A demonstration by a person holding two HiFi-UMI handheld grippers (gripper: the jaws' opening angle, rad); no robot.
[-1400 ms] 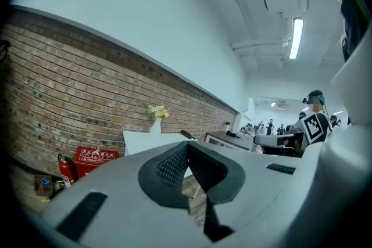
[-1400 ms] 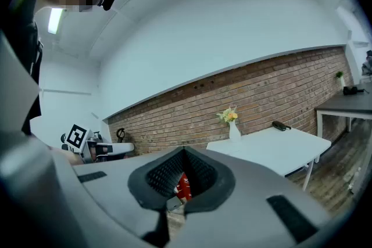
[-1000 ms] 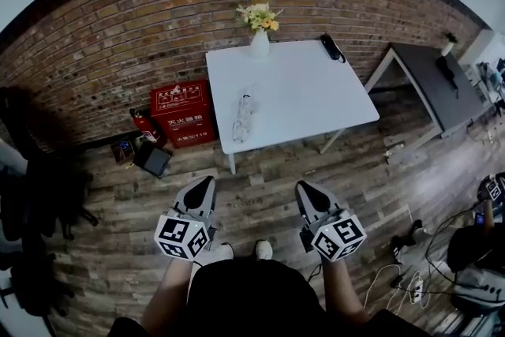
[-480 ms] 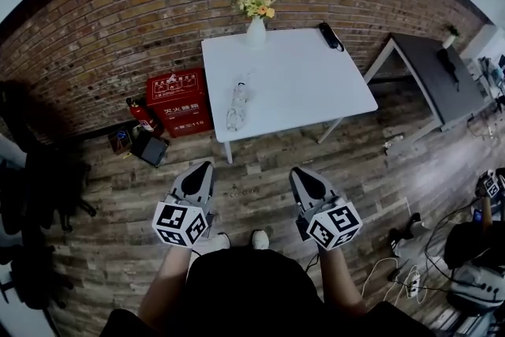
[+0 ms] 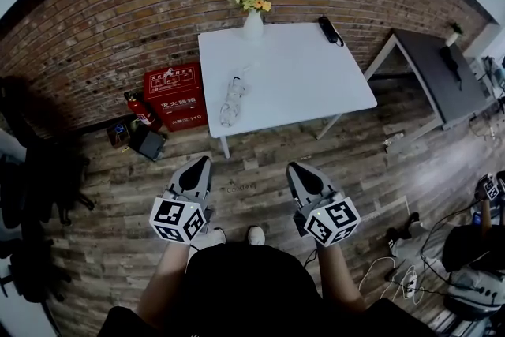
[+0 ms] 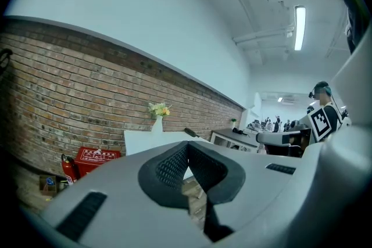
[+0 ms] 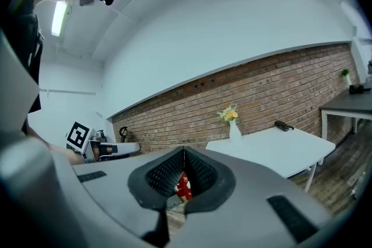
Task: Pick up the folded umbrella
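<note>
- The left gripper (image 5: 205, 162) and the right gripper (image 5: 292, 169) both have their jaws pressed together on nothing and point level over the floor (image 5: 260, 177), likely because nothing is within reach.
- The folded umbrella (image 5: 331, 30), apparently the dark bundle, lies at the white worktop's (image 5: 308, 91) far edge, well apart from both.
- Only the head view shows a clear item (image 5: 230, 99) near the worktop's front.

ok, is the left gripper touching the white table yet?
Apart. The head view shows the left gripper over the wooden floor, well short of the white table, with a stretch of floor between them.
</note>
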